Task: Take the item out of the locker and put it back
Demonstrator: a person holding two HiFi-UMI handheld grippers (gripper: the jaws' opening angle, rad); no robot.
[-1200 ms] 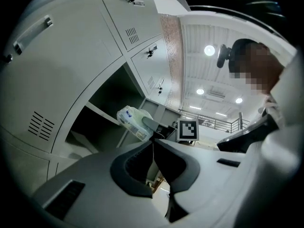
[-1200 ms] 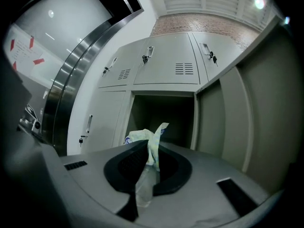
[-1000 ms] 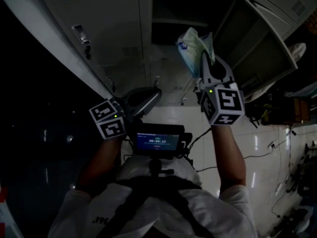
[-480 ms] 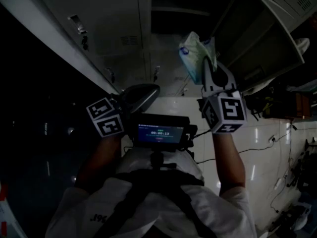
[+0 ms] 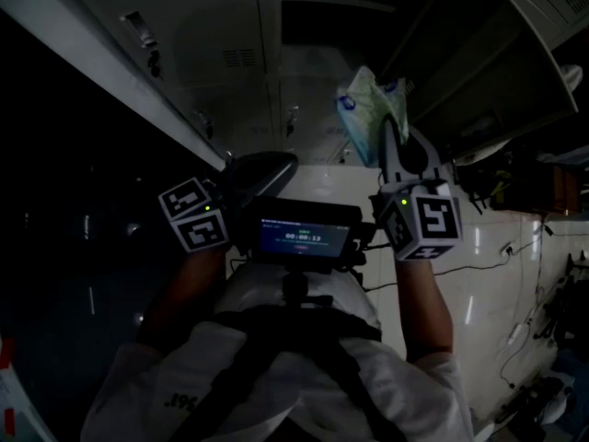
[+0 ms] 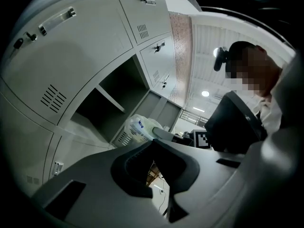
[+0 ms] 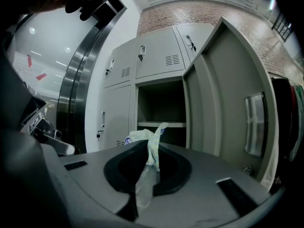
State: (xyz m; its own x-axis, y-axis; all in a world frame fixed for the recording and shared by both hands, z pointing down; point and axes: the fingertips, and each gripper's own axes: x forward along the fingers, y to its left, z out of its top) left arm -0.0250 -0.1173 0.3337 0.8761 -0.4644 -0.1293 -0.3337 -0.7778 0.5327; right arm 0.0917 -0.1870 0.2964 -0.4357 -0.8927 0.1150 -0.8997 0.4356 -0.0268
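The right gripper [image 7: 151, 156] is closed on a packet [image 7: 144, 137]. A thin fold of its clear film is pinched between the jaws. The bulk of the packet, soft and white with a blue mark, stands just past the tips. In the head view the packet [image 5: 366, 109] is seen raised in front of the person, above the marker cube [image 5: 425, 228] of that gripper. It is held outside the locker [image 7: 161, 82], in front of the open compartment and not inside it. Whether it touches the locker front cannot be told.

The left gripper [image 6: 153, 144] is closed with nothing between its jaws, which meet at the tips. It is held lower and to the left of the right gripper, well apart from the packet. From its own view the packet is seen beyond the tips, against the locker.

The open compartment is dark inside, and a shelf [image 7: 160, 124] is seen across it. Its door [image 7: 223, 94] is swung wide to the right. The neighbouring doors to the left are closed, each with a vent and a small latch. A brick wall [image 7: 190, 12] is seen above the lockers. A small lit screen [image 5: 304, 239] is mounted at the person's chest, between the two grippers. A white tiled floor [image 5: 483, 279] lies below, with cables trailing along its right side.
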